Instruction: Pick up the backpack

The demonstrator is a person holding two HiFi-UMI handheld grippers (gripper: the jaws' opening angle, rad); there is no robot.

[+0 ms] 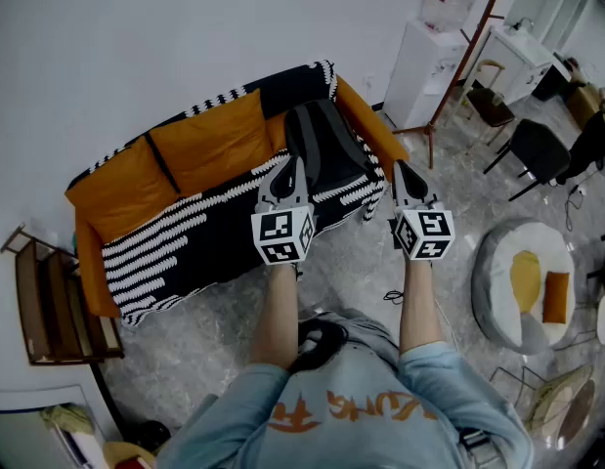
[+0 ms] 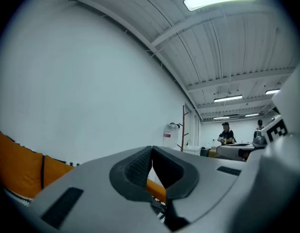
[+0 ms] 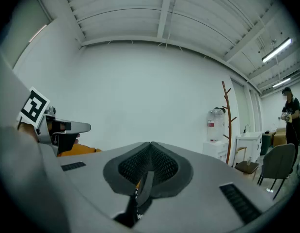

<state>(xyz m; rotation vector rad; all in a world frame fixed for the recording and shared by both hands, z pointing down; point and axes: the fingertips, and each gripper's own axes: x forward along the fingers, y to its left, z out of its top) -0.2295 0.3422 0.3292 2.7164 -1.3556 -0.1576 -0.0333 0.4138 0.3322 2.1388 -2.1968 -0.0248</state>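
Observation:
A dark grey backpack (image 1: 324, 149) lies on the right end of an orange sofa (image 1: 199, 145) covered with a black-and-white striped throw (image 1: 175, 242). My left gripper (image 1: 295, 164) is held level in front of the sofa, its tip over the backpack's near left edge in the head view, jaws shut with nothing between them. My right gripper (image 1: 400, 171) hangs just right of the sofa's arm, also shut and empty. In the left gripper view the closed jaws (image 2: 151, 152) point at the white wall, with orange cushions (image 2: 19, 171) low on the left. The right gripper view shows closed jaws (image 3: 150, 147) too.
A wooden side shelf (image 1: 48, 301) stands left of the sofa. A water dispenser (image 1: 431, 47), a coat stand (image 1: 458, 66) and dark chairs (image 1: 532, 149) are at the back right. A round white floor cushion (image 1: 527, 281) lies on the right. People stand far off (image 2: 226, 132).

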